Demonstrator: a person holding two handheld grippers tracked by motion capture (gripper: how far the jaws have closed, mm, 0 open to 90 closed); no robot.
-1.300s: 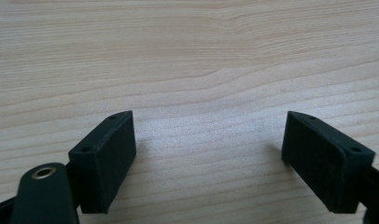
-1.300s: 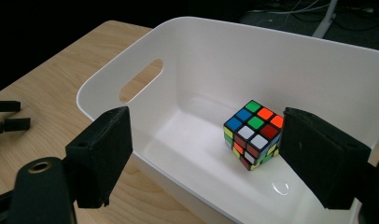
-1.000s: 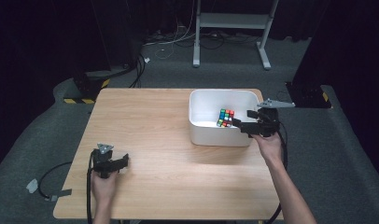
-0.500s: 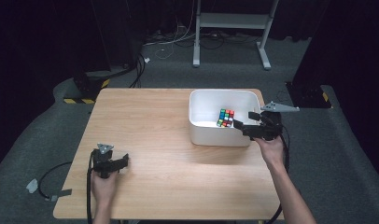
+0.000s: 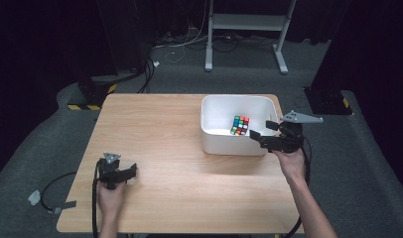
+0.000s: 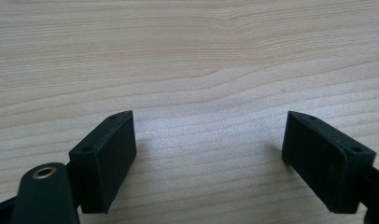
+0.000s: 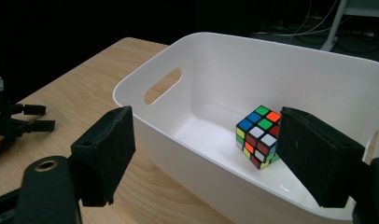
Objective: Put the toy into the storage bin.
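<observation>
Not much has changed on the big stuff. The wooden table (image 5: 155,129) looks the same, and the white bin (image 5: 229,146) sits in the same spot right of centre in the high view. The cube (image 5: 240,125) hasn't budged either: it's lying on the bin floor toward the right-hand wall, in the same place as a second ago.

The one real change is the right gripper (image 5: 261,130). It's parked at the bin's right edge, and its jaws have just been closing in a bit with nothing between them. My guess is the drop-off is done: the cube is in the bin and that hand is just relaxing, not going back in for a grab.

In the right gripper view the cube (image 7: 258,136) shows in the lower right, partly tucked behind the right jaw but down on the bin floor, not pinched. The jaws stand moderately apart and straddle the near wall of the bin (image 7: 290,60) from above, as far as I can tell without pressing on it, so that gripper is empty.

The left gripper (image 5: 131,172) rests at the lower left of the table. Its jaws are spread wide over bare wood and hold nothing.
</observation>
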